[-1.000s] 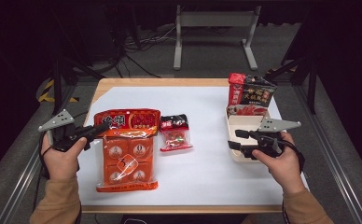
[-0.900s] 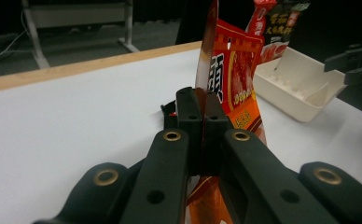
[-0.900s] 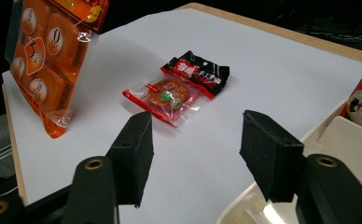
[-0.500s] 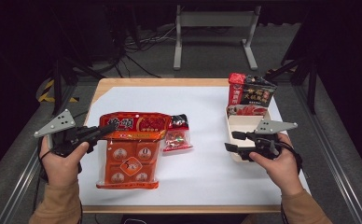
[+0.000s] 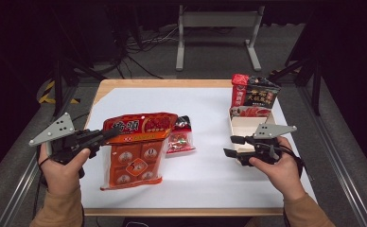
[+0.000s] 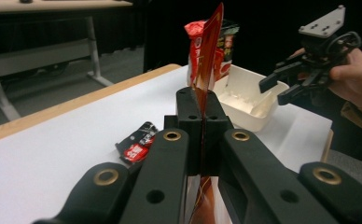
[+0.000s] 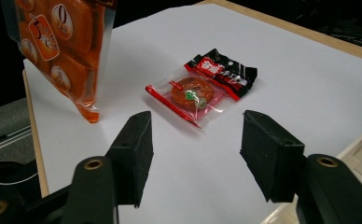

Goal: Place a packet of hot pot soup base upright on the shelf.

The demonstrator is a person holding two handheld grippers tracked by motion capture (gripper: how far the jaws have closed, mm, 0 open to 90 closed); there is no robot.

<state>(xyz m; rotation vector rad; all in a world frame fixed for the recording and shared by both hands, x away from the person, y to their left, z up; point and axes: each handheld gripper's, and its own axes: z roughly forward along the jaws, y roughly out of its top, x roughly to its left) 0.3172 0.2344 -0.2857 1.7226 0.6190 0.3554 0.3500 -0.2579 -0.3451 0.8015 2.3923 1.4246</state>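
Orange snack bag [image 5: 136, 151] hangs from my left gripper [image 5: 107, 136], pinched at its upper left corner near the red header strip. Its top is lifted off the white sheet [image 5: 205, 179] while its bottom edge touches down near the front of the table [image 5: 125, 85]. In the left gripper view the bag [image 6: 209, 56] stands edge-on, a thin red sliver rising straight out of my jaws, which are pressed tight together on the film with no gap showing. In the right gripper view its lower end [image 7: 60, 51] hangs at the upper left, its corner resting on the sheet.

Just beside the bag, on its right, lies a small clear packet with a black and red end [image 5: 179, 137], flat on the sheet; the right gripper view shows it [image 7: 202, 86] ahead of my other tool, with a round orange piece inside.

My right gripper [image 5: 232, 145] hovers at the right side of the table, its jaws standing apart with nothing between them, pointing toward the middle. Just behind it sits a white tray [image 5: 243, 125], and at the tray's far end a dark and red pouch [image 5: 255, 94] stands upright. The left gripper view shows that gripper [image 6: 281, 84] held above the tray [image 6: 244, 100].
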